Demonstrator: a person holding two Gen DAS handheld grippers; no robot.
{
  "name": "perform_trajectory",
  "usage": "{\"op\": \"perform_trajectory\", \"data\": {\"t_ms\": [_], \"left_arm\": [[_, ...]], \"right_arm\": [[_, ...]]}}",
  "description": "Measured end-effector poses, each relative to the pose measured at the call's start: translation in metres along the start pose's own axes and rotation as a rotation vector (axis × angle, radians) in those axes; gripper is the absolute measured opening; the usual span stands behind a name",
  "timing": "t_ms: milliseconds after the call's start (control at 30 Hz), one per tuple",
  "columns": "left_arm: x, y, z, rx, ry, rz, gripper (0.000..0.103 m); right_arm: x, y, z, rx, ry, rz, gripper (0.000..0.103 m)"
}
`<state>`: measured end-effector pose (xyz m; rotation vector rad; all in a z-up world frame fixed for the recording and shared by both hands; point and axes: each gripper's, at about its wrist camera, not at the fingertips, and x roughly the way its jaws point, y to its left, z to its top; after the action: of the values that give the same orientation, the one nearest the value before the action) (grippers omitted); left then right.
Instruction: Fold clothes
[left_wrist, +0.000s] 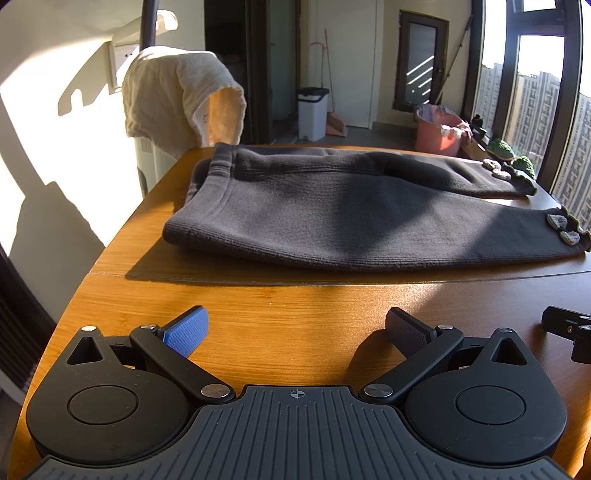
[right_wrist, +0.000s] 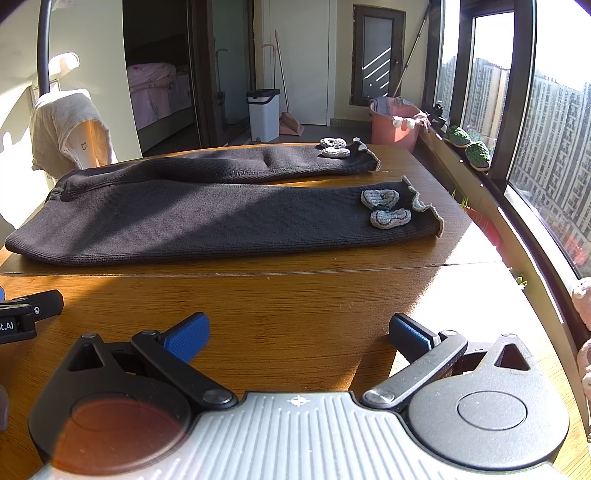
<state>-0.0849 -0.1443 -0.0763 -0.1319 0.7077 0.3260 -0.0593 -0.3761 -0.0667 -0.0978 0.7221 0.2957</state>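
Dark knit trousers (right_wrist: 207, 221) lie flat across the far half of a wooden table (right_wrist: 295, 302), waistband at 9 o'clock, the two legs running toward 3 o'clock, knitted patches near each frilled cuff. The left gripper (left_wrist: 295, 332) and right gripper (right_wrist: 297, 334) rest side by side over the near tabletop, fingers spread wide, holding nothing, well apart from the garment at 12 o'clock.

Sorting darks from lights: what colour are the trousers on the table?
Dark charcoal grey trousers, with paler grey bows at the cuffs; clearest in the right wrist view.
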Motion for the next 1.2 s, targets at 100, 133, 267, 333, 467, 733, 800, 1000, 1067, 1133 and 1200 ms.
{"op": "perform_trajectory", "data": {"t_ms": [100, 133, 267, 333, 467, 733, 800, 1000, 1067, 1133, 1200], "left_arm": [[-0.0001, 0.0, 0.0, 0.0, 0.0, 0.0, 0.103], [-0.0001, 0.0, 0.0, 0.0, 0.0, 0.0, 0.103], [-0.0002, 0.0, 0.0, 0.0, 0.0, 0.0, 0.103], [-0.0002, 0.0, 0.0, 0.0, -0.001, 0.0, 0.103], [-0.0003, 0.0, -0.0001, 0.0, -0.001, 0.001, 0.103], [-0.0001, 0.0004, -0.0003, 0.005, 0.001, -0.004, 0.103], [0.0001, -0.0003, -0.0003, 0.004, 0.001, 0.003, 0.103], [0.0, 0.0002, -0.0006, -0.001, 0.0, 0.01, 0.103], [-0.0001, 0.0001, -0.0006, -0.002, 0.0, 0.011, 0.103], [-0.0004, -0.0002, -0.0007, -0.003, 0.0, 0.012, 0.103], [-0.0005, -0.0005, -0.0008, -0.003, 0.0, 0.012, 0.103]], "right_arm": [[0.0, 0.0, 0.0001, 0.0, 0.0, 0.0, 0.103], [0.0, -0.0001, 0.0, 0.0, 0.0, 0.0, 0.103], [0.0, -0.0004, -0.0001, 0.0, 0.0, 0.0, 0.103], [-0.0001, -0.0005, -0.0001, 0.0, -0.001, 0.0, 0.103], [-0.0003, 0.0003, 0.0, -0.001, -0.001, 0.0, 0.103], [-0.0008, 0.0011, -0.0001, -0.001, -0.001, -0.001, 0.103], [-0.001, 0.0007, -0.0002, -0.001, -0.001, 0.0, 0.103], [-0.0007, 0.0013, 0.0001, -0.001, -0.002, 0.0, 0.103], [-0.001, 0.0009, -0.0002, -0.001, -0.002, 0.001, 0.103], [-0.0014, 0.0005, -0.0005, -0.001, -0.003, 0.002, 0.103], [-0.0013, 0.0001, -0.0006, -0.001, -0.003, 0.003, 0.103]]}}
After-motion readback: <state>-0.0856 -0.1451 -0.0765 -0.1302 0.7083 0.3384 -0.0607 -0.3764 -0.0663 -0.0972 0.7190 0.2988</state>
